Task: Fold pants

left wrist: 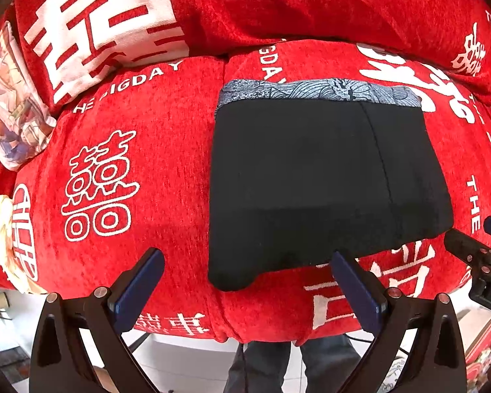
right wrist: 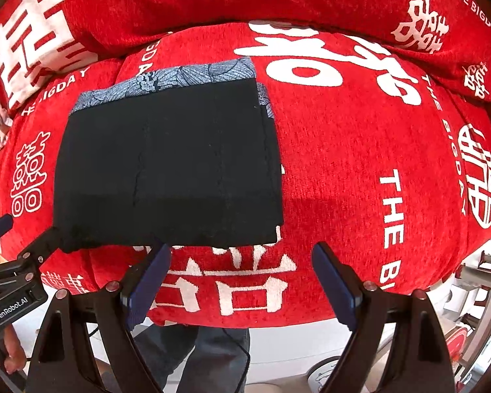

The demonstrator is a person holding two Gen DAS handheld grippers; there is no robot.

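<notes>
The black pants (left wrist: 311,177) lie folded into a flat rectangle on the red sofa seat (left wrist: 167,150), a blue-grey patterned waistband (left wrist: 311,90) at the far edge. They also show in the right wrist view (right wrist: 167,163). My left gripper (left wrist: 248,262) is open and empty just before the pants' near edge. My right gripper (right wrist: 242,255) is open and empty at the near right corner. Each gripper shows in the other's view: the right one (left wrist: 474,249), the left one (right wrist: 19,245).
The red cover carries white characters and lettering. A red back cushion (left wrist: 278,3) runs behind the seat. A printed pillow (left wrist: 9,98) lies at the far left. The seat's front edge (left wrist: 245,330) drops to a pale floor, where a person's legs (right wrist: 196,357) stand.
</notes>
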